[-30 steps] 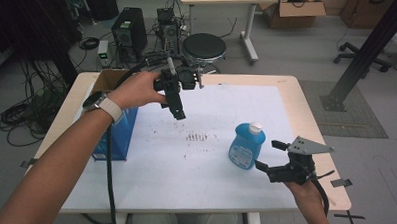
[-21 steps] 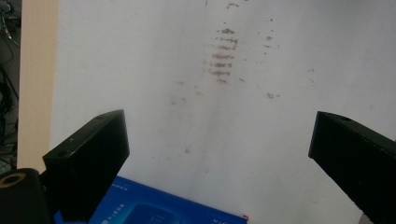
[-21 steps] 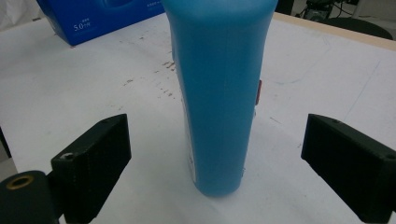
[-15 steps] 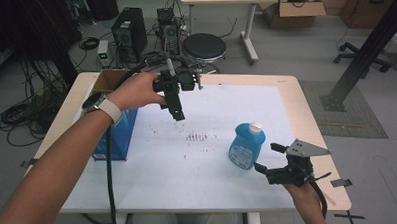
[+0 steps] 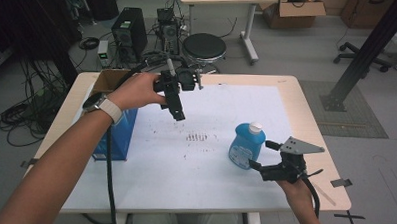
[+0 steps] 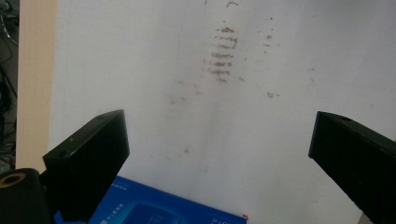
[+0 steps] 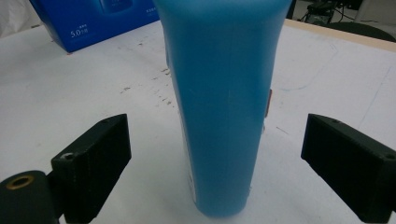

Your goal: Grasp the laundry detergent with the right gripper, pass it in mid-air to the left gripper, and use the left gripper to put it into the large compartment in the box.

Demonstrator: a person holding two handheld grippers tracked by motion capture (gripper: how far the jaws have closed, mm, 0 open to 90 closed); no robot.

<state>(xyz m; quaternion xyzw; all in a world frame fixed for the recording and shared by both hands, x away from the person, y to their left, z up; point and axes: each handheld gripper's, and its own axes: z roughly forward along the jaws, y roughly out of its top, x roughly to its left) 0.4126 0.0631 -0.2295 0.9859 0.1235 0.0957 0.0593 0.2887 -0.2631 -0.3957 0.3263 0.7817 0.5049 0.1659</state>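
My right gripper [image 5: 263, 155] is spread wide, and the blue bottle [image 5: 246, 145] stands upright on the table dead ahead at twelve o'clock, long axis vertical, framed between the jaws untouched. My left gripper [image 5: 178, 114], also spread and holding nothing, hangs well apart near the blue box [image 5: 116, 135], so the right is nearer.

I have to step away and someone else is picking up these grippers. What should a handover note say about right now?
Right hand-held gripper: open, jaws either side of the blue bottle, not yet closed on it.
Left hand-held gripper: open and empty, held above the white sheet near the blue box.
Bottle: upright on the sheet, white cap on, to the right of the smudge marks.
Done: right gripper lined up on the bottle.
Left: probably close on the bottle and lift it.
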